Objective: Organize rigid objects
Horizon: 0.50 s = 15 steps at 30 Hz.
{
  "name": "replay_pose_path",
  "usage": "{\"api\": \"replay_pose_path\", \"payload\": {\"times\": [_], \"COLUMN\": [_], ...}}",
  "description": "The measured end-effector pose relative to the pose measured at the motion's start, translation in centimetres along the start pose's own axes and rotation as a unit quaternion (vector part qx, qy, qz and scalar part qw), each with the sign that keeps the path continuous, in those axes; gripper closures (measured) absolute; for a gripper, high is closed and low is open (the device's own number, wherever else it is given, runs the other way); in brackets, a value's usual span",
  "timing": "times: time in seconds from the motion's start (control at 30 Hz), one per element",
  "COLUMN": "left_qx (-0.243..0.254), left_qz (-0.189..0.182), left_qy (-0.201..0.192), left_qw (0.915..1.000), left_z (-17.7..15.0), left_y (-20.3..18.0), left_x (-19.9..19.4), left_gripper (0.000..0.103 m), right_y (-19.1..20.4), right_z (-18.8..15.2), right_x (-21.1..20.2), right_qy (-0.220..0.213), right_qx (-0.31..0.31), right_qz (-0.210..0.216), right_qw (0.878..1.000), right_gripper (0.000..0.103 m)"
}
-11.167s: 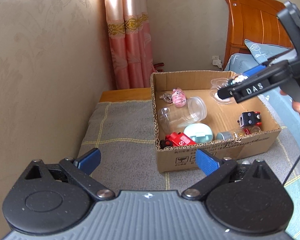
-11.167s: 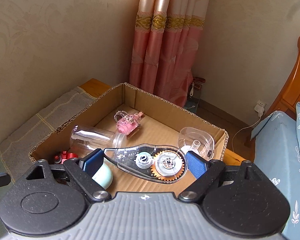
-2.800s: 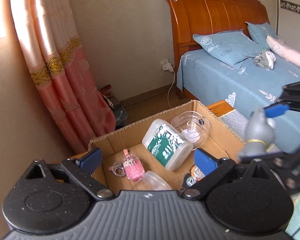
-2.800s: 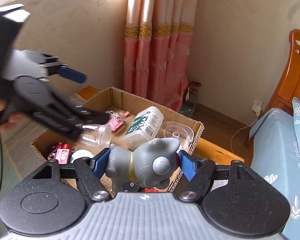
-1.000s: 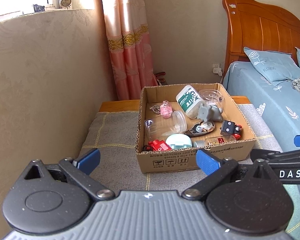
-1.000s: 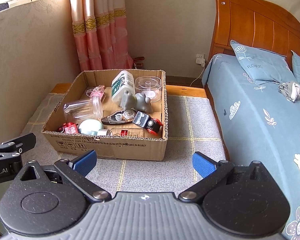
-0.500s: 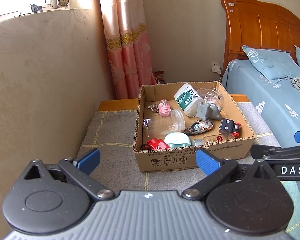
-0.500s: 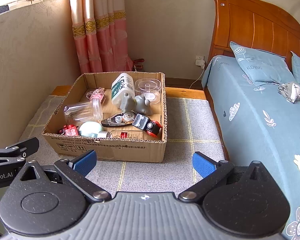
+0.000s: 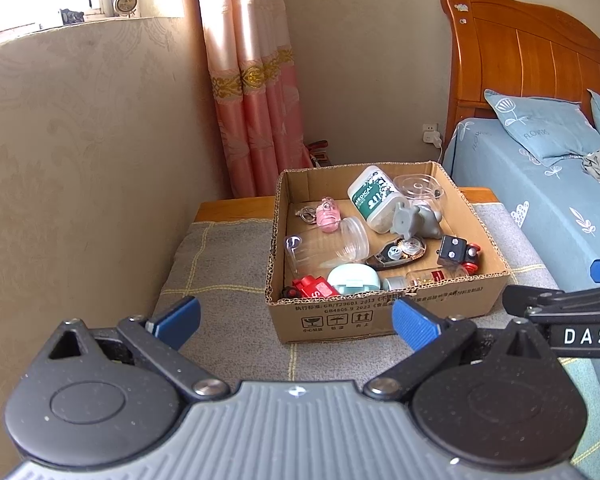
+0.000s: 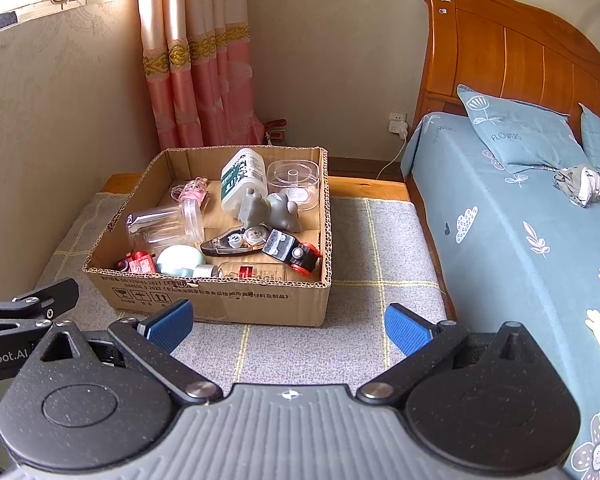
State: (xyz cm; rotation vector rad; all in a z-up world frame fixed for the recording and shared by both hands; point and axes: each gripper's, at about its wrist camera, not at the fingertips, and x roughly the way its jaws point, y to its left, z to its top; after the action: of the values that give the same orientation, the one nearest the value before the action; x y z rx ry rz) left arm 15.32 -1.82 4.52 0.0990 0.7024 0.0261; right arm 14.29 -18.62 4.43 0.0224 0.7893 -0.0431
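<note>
An open cardboard box [image 9: 384, 316] [image 10: 224, 300] stands on a grey checked cloth. In it lie a grey toy figure [image 9: 414, 220] [image 10: 268, 208], a white bottle with a green label [image 9: 370, 196] [image 10: 242, 176], a clear jar [image 9: 328, 242] [image 10: 164, 222], a correction tape dispenser [image 9: 398, 254] [image 10: 236, 242], a pink charm [image 9: 328, 214], a mint case [image 9: 352, 278], a red toy [image 9: 312, 288] and a black and red block [image 10: 292, 252]. My left gripper [image 9: 294, 322] and right gripper [image 10: 286, 326] are both open and empty, held back from the box's near side.
A bed with blue sheet [image 10: 520, 232] and wooden headboard [image 10: 512, 60] lies to the right. A beige wall [image 9: 80, 160] and pink curtain [image 9: 252, 92] stand left and behind. A clear round container [image 10: 294, 178] sits in the box's far corner.
Both grippers have drawn back slightly from the box and stay open. The objects in the box have not moved.
</note>
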Motion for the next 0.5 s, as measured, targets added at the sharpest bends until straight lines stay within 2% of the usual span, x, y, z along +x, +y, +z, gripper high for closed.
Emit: {"api": "replay_pose_path", "payload": {"times": [0.5], "left_qx": [0.0], "left_qz": [0.0], "left_qy": [-0.001], "left_qw": [1.0], "left_z": [-0.08], "left_y": [0.05], "left_x": [-0.15], "left_gripper": [0.001], "right_y": [0.09], "right_z": [-0.02], "right_x": [-0.12], "right_qy": [-0.002], "right_qx": [-0.002], "right_qz": [0.002], "right_qw": [1.0], "right_gripper": [0.0]}}
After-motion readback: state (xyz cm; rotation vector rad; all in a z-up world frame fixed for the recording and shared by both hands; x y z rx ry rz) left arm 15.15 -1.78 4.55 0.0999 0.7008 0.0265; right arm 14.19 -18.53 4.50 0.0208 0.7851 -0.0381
